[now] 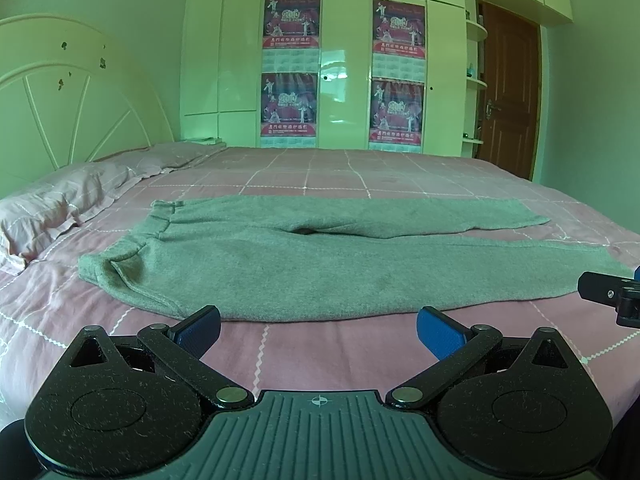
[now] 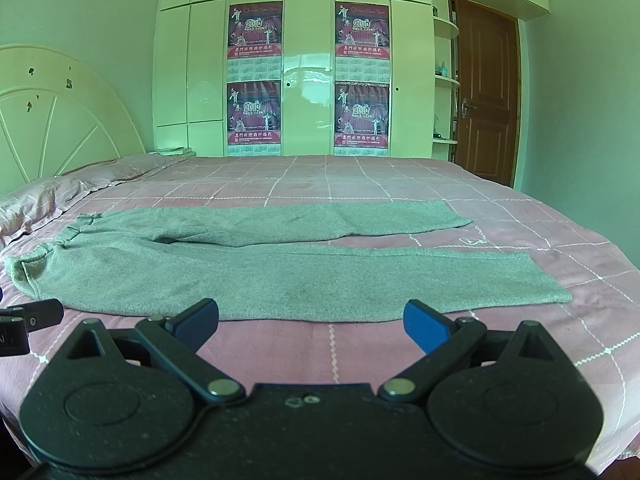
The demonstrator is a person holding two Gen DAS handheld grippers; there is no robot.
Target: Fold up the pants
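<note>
The pants (image 1: 304, 264) lay spread flat across the bed (image 1: 320, 352), waistband toward the pillow (image 1: 60, 204) on the left and both legs running out to the right; the legs were parted by a narrow strip of pink sheet, the far leg shorter in view and the near leg reaching almost to the bed's right side; nothing was folded yet, so the step in hand looked like the first fold, one leg laid over the other.

To do it well, each hand would want to take the near edge of the near leg at matching places, one toward the waist and one toward the cuff; the cloth looked thick and soft, so a shallow pinch on the hem might slip, and a bite that gathered both layers would hold better; lifting both ends together and carrying them across evenly should keep the leg from twisting or dragging the waistband out of line.

The left gripper (image 1: 318, 332) hovered just short of the near edge, about level with the seat, its fingers (image 1: 438, 336) spread wide and holding nothing; the right gripper (image 2: 312, 322) was likewise just short of the same edge, farther toward the cuff, its fingers (image 2: 426, 326) wide apart and empty; neither touched the cloth.
</note>
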